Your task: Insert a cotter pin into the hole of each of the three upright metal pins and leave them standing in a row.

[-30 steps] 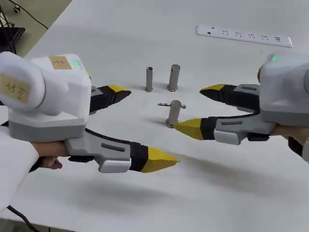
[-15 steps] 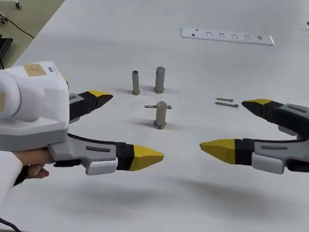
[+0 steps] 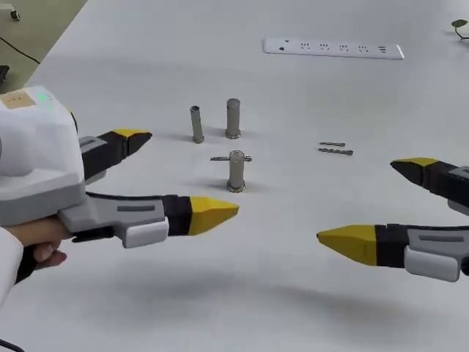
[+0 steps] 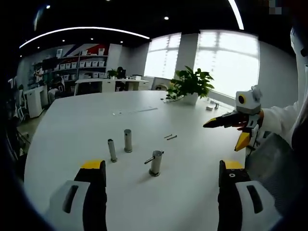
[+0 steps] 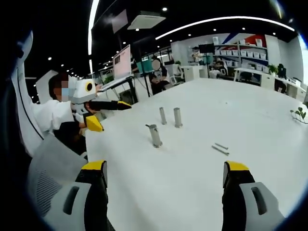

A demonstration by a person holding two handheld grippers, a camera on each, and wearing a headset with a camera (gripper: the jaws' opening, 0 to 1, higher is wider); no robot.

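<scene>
Three metal pins stand on the white table: a thin pin, a thicker pin beside it, and a front pin with a cotter pin through its top hole. Two loose cotter pins lie to the right. My left gripper is open, left of and nearer than the front pin, with nothing in it. My right gripper is open and empty, to the right, below the loose cotter pins. From the right gripper view the front pin stands ahead, apart from the jaws.
A white power strip lies at the far side of the table. A potted plant stands at a distant table edge. The table's left edge drops to the floor.
My right gripper has drawn back to the right, away from the front pin, uncovering the two loose cotter pins. The left gripper has stayed open beside the pins. The head view has shifted.
</scene>
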